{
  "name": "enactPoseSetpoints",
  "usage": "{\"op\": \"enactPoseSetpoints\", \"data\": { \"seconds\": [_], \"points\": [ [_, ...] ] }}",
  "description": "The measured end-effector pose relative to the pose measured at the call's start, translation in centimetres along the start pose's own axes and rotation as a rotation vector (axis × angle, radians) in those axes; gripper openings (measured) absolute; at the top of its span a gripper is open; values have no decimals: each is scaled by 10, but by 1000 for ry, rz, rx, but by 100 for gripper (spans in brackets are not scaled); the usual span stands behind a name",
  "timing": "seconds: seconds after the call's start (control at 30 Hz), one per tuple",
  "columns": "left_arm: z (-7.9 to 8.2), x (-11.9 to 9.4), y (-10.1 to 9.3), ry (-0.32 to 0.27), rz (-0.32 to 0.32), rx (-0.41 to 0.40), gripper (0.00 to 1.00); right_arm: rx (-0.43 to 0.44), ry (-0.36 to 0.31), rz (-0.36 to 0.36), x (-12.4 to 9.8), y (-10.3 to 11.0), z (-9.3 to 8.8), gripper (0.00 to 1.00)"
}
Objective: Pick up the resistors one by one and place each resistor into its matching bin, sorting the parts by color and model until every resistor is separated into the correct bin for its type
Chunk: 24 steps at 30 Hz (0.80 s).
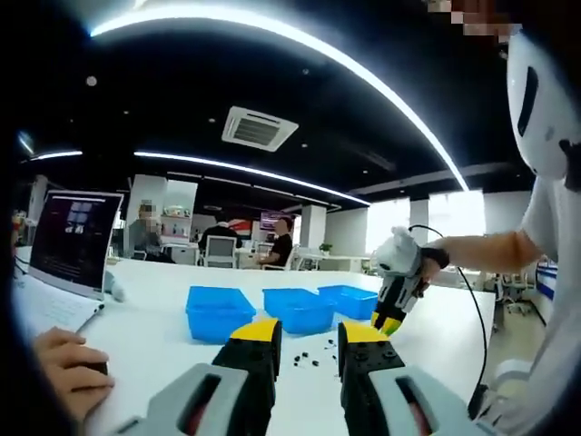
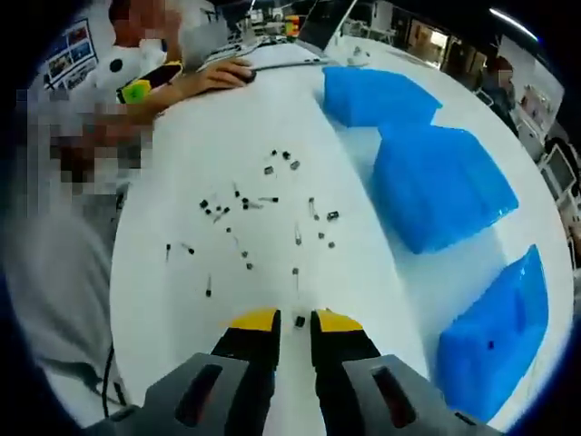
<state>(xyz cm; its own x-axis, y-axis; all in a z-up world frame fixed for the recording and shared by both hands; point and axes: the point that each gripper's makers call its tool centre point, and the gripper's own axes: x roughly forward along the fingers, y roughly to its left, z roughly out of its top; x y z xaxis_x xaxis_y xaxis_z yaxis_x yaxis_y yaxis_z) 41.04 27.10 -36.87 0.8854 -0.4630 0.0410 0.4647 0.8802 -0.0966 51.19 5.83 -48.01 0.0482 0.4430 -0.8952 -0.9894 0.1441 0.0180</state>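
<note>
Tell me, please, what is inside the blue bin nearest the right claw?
One small dark part lies in the nearest blue bin, beside the right claw. The bin's lowest corner runs out of view.

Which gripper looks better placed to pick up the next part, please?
Probably the right gripper: its open jaws sit either side of a small black part on the table. The left gripper hangs higher, farther back.

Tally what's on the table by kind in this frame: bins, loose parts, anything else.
Blue bins: 3
Laptop: 1
Loose small dark parts: too small and scattered for an exact count, roughly 25; one lies between the right gripper jaws
Total without loose parts: 4
</note>
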Motion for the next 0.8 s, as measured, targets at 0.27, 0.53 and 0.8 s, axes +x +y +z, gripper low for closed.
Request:
{"op": "enactPoseSetpoints", "data": {
  "seconds": [0.27, 0.53, 0.8],
  "points": [
    [-4, 3, 2, 18, -11, -4, 27, -20, 3, -14, 1, -3, -2, 7],
    [-1, 4, 2, 7, -10, -8, 27, -59, 11, -15, 1, -3, 0, 6],
    [1, 4, 2, 5, -7, -4, 27, -87, -57, -27, -6, 1, 9, 6]
  ]
}}
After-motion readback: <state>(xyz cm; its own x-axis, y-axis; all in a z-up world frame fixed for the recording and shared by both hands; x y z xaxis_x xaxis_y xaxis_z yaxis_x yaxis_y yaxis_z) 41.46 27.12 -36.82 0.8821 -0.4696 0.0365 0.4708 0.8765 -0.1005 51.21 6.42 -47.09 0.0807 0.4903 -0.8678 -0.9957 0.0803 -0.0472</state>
